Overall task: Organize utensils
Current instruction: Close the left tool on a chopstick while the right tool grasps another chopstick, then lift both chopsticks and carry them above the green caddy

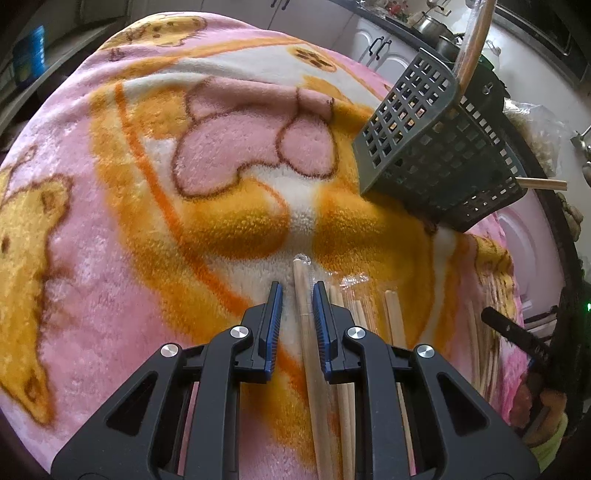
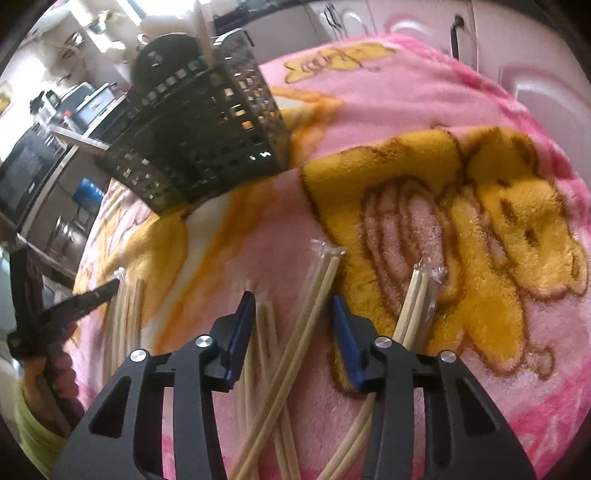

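My left gripper (image 1: 297, 288) is shut on a pair of wooden chopsticks (image 1: 308, 343) in a clear wrapper, low over the pink and orange fleece blanket (image 1: 147, 192). Several more wrapped pairs (image 1: 393, 317) lie just right of it. A dark perforated utensil basket (image 1: 436, 155) stands at the far right with a wrapped chopstick (image 1: 476, 44) upright in it. My right gripper (image 2: 292, 297) hangs open over crossed chopsticks; one wrapped pair (image 2: 317, 284) runs between its fingers without touching the pads. Another pair (image 2: 415, 299) lies to its right. The basket (image 2: 207, 140) stands beyond, at upper left.
A chopstick end (image 1: 543, 182) pokes out of the basket's right side. The other gripper's black finger (image 2: 85, 299) and a hand in a yellow-green sleeve (image 2: 33, 432) show at the left. Cabinets (image 1: 376, 48), pots (image 1: 428, 24) and a microwave (image 2: 26, 170) surround the table.
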`<state>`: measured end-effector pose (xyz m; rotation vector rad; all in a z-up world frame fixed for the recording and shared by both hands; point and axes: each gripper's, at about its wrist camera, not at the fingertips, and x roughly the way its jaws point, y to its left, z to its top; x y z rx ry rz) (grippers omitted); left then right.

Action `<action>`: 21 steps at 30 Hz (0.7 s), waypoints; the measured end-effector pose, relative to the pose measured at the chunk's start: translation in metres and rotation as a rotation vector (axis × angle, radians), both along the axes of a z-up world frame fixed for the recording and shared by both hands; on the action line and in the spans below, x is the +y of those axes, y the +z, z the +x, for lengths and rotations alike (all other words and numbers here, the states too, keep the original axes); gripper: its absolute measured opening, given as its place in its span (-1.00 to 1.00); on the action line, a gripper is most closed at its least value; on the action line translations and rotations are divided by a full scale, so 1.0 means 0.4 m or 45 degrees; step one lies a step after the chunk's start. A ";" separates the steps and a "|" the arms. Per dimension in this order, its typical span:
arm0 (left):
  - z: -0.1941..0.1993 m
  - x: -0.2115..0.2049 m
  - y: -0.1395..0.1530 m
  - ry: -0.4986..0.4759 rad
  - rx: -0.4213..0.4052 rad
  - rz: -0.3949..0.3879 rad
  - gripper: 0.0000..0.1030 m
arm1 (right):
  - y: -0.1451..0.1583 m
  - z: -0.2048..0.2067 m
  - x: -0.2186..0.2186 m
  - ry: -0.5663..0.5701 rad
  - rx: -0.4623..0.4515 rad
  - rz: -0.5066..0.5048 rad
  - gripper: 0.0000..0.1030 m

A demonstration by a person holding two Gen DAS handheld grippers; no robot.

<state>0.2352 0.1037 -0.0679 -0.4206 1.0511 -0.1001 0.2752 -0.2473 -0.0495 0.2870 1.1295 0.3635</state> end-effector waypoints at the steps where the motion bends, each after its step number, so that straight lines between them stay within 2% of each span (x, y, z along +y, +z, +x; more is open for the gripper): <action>1: 0.002 0.000 0.000 -0.001 0.004 0.002 -0.77 | -0.002 0.010 -0.003 -0.005 0.024 0.010 -0.28; 4: 0.014 -0.003 0.002 -0.006 0.017 0.013 -0.77 | -0.006 0.044 -0.014 -0.016 0.093 0.032 -0.43; 6: 0.022 -0.007 0.004 -0.012 0.027 0.022 -0.77 | -0.008 0.061 -0.018 -0.021 0.122 0.017 -0.69; 7: 0.026 -0.008 0.004 -0.015 0.032 0.025 -0.77 | -0.010 0.067 -0.024 -0.024 0.133 0.019 -0.72; 14: 0.044 -0.013 0.008 -0.036 0.069 0.034 -0.89 | 0.010 0.061 -0.040 -0.033 0.105 0.090 -0.78; 17: 0.040 -0.013 0.015 -0.041 0.063 0.038 -0.96 | 0.033 0.043 -0.026 -0.007 0.051 0.125 -0.79; 21: 0.014 -0.011 0.050 -0.037 -0.004 0.014 -0.98 | 0.083 0.009 -0.001 0.047 -0.063 0.139 -0.80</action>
